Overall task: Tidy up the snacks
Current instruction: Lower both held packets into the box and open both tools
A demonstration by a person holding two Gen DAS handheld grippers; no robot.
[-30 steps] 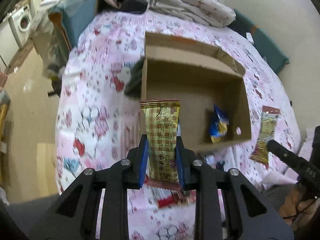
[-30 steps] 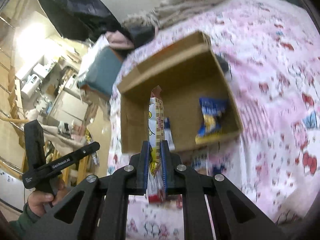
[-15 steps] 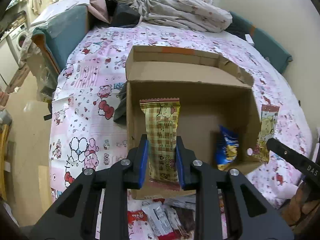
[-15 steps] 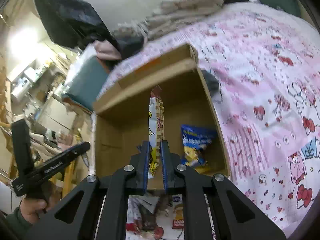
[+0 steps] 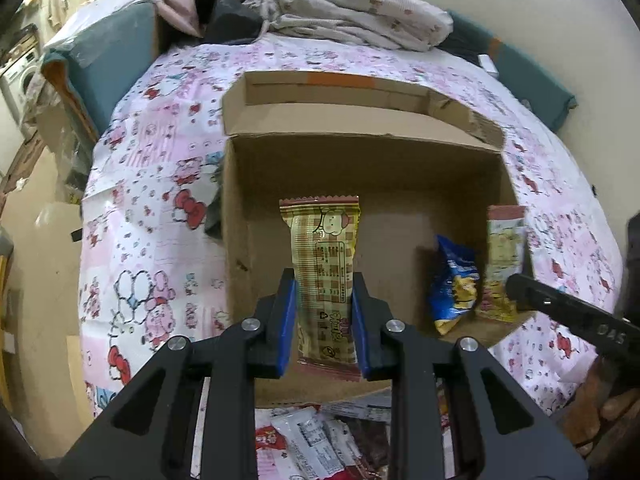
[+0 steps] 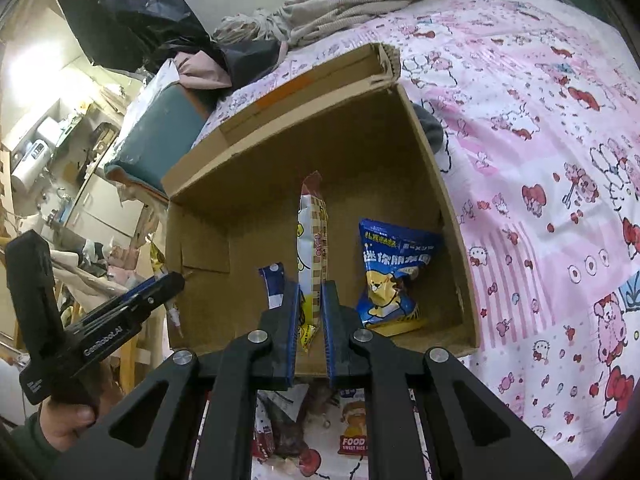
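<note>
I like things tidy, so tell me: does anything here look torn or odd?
Yes. The brown cardboard box has a ragged, torn far-right flap corner. Otherwise both claws, left and right, grip snack packets normally.

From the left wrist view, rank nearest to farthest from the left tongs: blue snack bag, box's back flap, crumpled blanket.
1. Blue snack bag, in the cardboard box, right of the left tongs.
2. Back flap, the box's far edge.
3. Crumpled blanket, beyond the box.

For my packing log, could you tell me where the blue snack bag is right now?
The blue snack bag stands inside the cardboard box, near its right wall, right of the yellow packet the right gripper holds.
</note>
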